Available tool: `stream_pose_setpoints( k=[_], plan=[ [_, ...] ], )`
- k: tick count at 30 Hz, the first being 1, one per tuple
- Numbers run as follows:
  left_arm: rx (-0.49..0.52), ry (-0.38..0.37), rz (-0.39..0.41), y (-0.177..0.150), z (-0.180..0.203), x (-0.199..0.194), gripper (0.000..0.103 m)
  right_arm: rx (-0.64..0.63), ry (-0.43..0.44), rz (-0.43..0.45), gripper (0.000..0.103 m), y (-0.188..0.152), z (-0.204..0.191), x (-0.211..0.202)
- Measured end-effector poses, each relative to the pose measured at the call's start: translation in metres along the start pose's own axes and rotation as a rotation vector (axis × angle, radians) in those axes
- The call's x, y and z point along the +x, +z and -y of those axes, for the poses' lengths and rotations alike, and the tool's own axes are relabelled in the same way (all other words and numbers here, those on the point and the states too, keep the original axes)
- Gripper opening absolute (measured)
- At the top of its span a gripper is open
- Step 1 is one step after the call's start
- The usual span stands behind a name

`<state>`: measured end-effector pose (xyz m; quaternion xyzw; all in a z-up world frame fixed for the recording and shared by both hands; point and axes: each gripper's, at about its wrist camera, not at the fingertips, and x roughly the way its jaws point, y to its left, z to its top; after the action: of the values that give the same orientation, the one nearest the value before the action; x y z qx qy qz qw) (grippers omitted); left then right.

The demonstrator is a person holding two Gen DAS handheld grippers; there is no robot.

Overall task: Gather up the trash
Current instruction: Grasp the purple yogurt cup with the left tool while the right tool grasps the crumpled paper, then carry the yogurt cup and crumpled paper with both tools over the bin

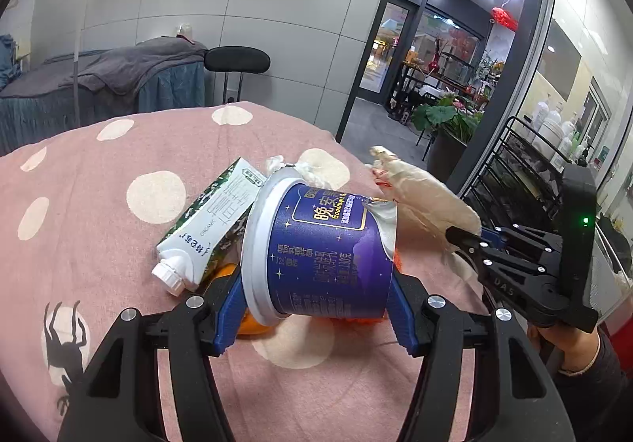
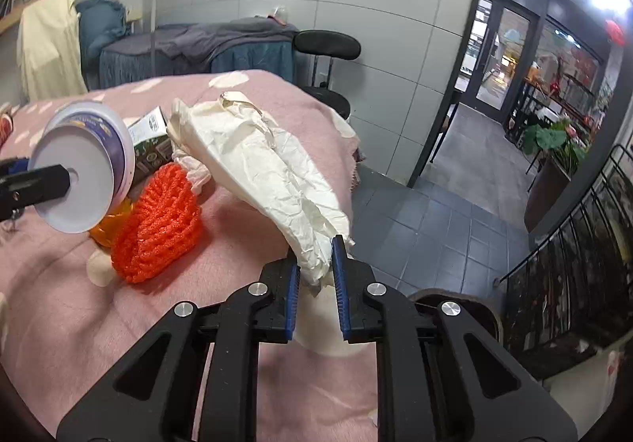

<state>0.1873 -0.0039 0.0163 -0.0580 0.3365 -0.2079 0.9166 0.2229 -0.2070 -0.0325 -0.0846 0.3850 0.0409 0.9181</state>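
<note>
My left gripper (image 1: 316, 283) is shut on a blue and white yogurt cup (image 1: 328, 244) lying sideways between its blue pads, just above the pink spotted bed cover (image 1: 99, 204). A green and white milk carton (image 1: 217, 220) lies to the left behind the cup. In the right wrist view, my right gripper (image 2: 315, 256) is shut on the near end of a crumpled white paper (image 2: 269, 165) that stretches back over the cover. An orange foam net (image 2: 158, 228) lies beside the cup (image 2: 79, 184), and an orange wrapper (image 2: 107, 228) is under it.
The bed's right edge drops to grey floor tiles (image 2: 435, 212). A dark round container rim (image 2: 455, 307) shows below my right gripper. A black wire rack (image 2: 573, 264) stands at the right, and a black chair (image 2: 328, 46) behind the bed.
</note>
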Motion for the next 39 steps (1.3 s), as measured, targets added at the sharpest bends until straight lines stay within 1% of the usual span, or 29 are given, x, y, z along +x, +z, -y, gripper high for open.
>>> stream_pose_setpoints(
  k=[6,10,13,17,22,27,34,37,39],
  plan=[
    [0.024,-0.009,0.044,-0.006,0.023,-0.015,0.06,0.114,-0.003,0.042,0.016,-0.02,0.033,-0.035],
    [0.037,-0.045,0.063,-0.007,0.043,-0.022,0.06,0.187,-0.018,0.053,0.016,-0.037,0.063,-0.054],
    [0.056,-0.079,0.075,-0.008,0.063,-0.025,0.06,0.249,-0.037,0.048,0.016,-0.053,0.086,-0.064],
    [0.083,-0.117,0.077,-0.011,0.083,-0.026,0.06,0.315,-0.075,0.009,0.016,-0.083,0.113,-0.066],
    [0.115,-0.153,0.065,-0.014,0.106,-0.019,0.06,0.41,-0.106,-0.06,0.016,-0.123,0.141,-0.052],
    [0.143,-0.176,0.052,-0.019,0.126,-0.014,0.06,0.477,-0.118,-0.135,0.016,-0.155,0.159,-0.027],
    [0.174,-0.203,0.021,-0.026,0.149,-0.005,0.06,0.558,-0.137,-0.272,0.016,-0.191,0.183,0.029],
    [0.182,-0.209,0.006,-0.028,0.154,-0.001,0.06,0.611,-0.118,-0.338,0.016,-0.207,0.19,0.055],
    [0.188,-0.209,0.003,-0.03,0.158,0.0,0.06,0.623,-0.107,-0.37,0.016,-0.215,0.19,0.068]
  ],
)
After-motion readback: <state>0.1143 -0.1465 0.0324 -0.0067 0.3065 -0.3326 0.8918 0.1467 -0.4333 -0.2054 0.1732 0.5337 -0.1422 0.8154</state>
